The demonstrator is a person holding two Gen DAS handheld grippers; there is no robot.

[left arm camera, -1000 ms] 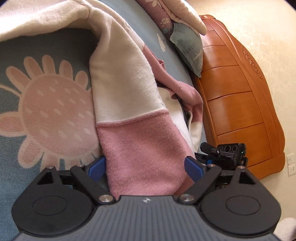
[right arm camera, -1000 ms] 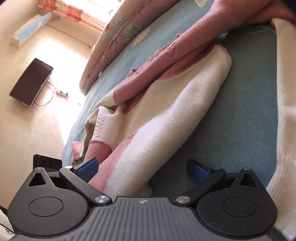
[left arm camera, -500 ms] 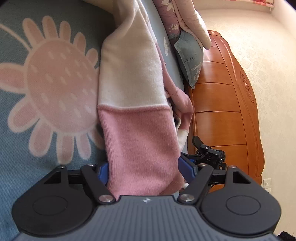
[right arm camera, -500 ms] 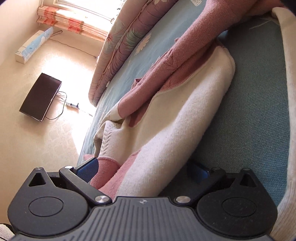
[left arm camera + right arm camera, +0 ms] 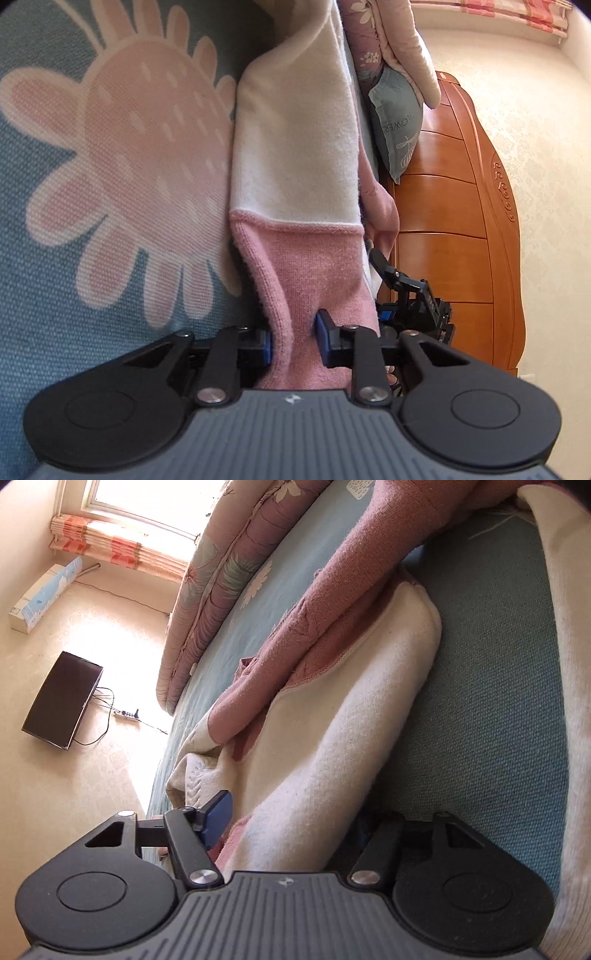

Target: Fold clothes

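Since a second ago both tools have closed in on the knit: the left tool [image 5: 293, 341] has gone from a wide spread around the pink hem to a narrow pinch on it, and the right tool [image 5: 291, 834] has slid forward so the cream fold now fills its mouth. Nearest in the left wrist view, the two blue pads [image 5: 323, 334] press a bunched ridge of the sweater [image 5: 295, 155] at its pink band, with the cream panel running away above. In the right wrist view one blue pad [image 5: 218, 818] shows at the left of the cloth while the other finger is buried under the cream fold, so I cannot tell whether that tool has a grip or merely straddles it. Beyond, the sweater lies rumpled across the bed [image 5: 480, 701], its pink sleeve draped over the cream body on the teal flower-print cover. Farther off sit a grey-blue pillow [image 5: 397, 125] against the wooden headboard [image 5: 450, 221], a rolled quilt [image 5: 221, 572], and a dark monitor [image 5: 61, 701] on the floor
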